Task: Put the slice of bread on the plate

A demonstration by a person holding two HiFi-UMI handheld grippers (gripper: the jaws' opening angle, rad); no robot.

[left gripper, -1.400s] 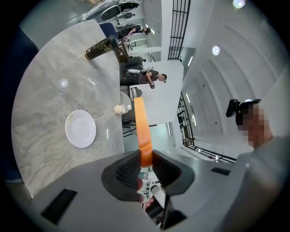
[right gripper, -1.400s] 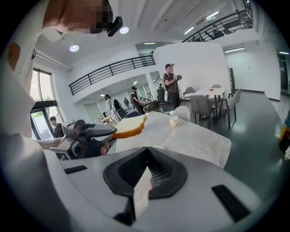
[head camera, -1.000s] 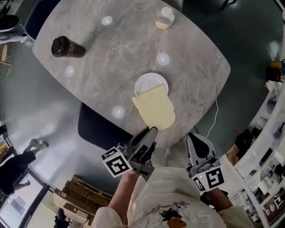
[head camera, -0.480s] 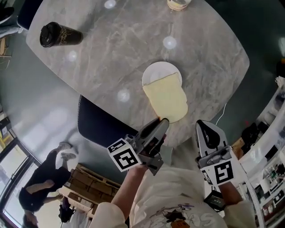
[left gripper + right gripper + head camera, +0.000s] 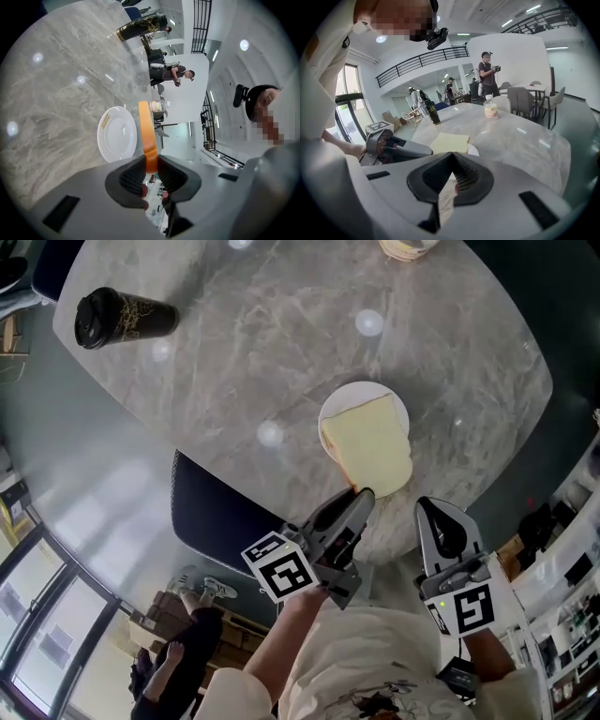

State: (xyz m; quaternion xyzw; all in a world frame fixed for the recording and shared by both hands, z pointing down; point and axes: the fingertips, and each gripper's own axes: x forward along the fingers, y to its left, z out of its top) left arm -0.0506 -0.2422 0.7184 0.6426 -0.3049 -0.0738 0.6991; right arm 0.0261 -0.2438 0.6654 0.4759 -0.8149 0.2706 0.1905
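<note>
A pale yellow slice of bread hangs level over the white plate and covers most of it in the head view. My left gripper is shut on the slice's near edge. In the left gripper view the slice shows edge-on as an orange strip between the pads, with the plate beside it on the marble. My right gripper sits to the right at the table's near edge, shut with nothing in it. The right gripper view shows its jaws meeting, with the bread ahead.
On the grey marble table, a black tumbler lies at the far left and a small cup stands at the far edge. A dark chair is tucked in at the near left. People stand in the room behind.
The left gripper has carried the bread farther over the plate, which it now covers more. Both grippers have sunk toward the table.
</note>
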